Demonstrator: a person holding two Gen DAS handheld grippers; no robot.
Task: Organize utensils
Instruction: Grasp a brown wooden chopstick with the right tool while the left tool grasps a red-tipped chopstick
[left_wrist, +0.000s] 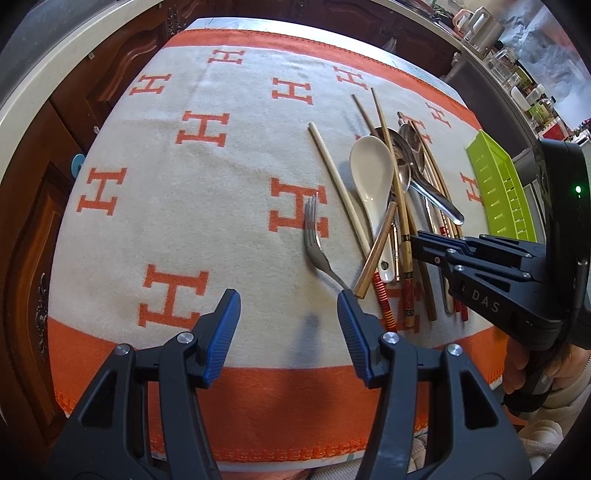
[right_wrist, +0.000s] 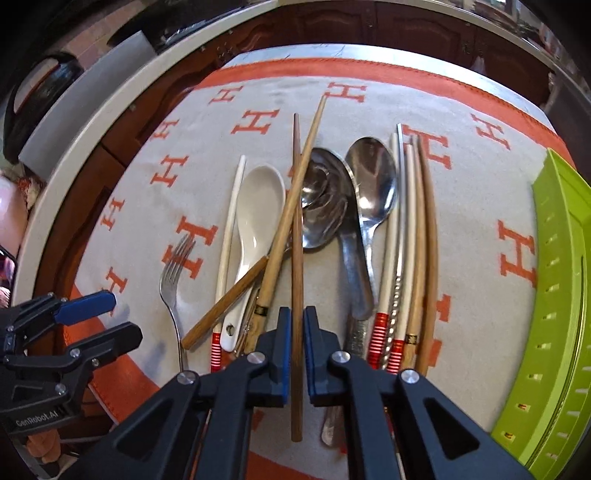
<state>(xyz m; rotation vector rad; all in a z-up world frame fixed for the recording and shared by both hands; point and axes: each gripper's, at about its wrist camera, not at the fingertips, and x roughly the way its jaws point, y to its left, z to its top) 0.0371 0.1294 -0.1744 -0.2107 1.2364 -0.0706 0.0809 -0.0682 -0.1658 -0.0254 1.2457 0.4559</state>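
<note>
A pile of utensils lies on a cream and orange cloth (left_wrist: 184, 206): a white ceramic spoon (right_wrist: 255, 206), two steel spoons (right_wrist: 373, 184), a steel fork (right_wrist: 171, 273) and several chopsticks. My right gripper (right_wrist: 296, 325) is shut on a dark wooden chopstick (right_wrist: 296, 221) near its thick end, and the chopstick points away over the pile. My left gripper (left_wrist: 288, 306) is open and empty above the cloth's near edge, just left of the fork (left_wrist: 314, 236). The right gripper also shows in the left wrist view (left_wrist: 480, 258).
A lime green slotted tray (right_wrist: 557, 295) stands at the right edge of the cloth; it also shows in the left wrist view (left_wrist: 498, 184). Dark wooden cabinets (left_wrist: 55, 147) lie beyond the table on the left. Jars and cups stand on a far counter (left_wrist: 517, 74).
</note>
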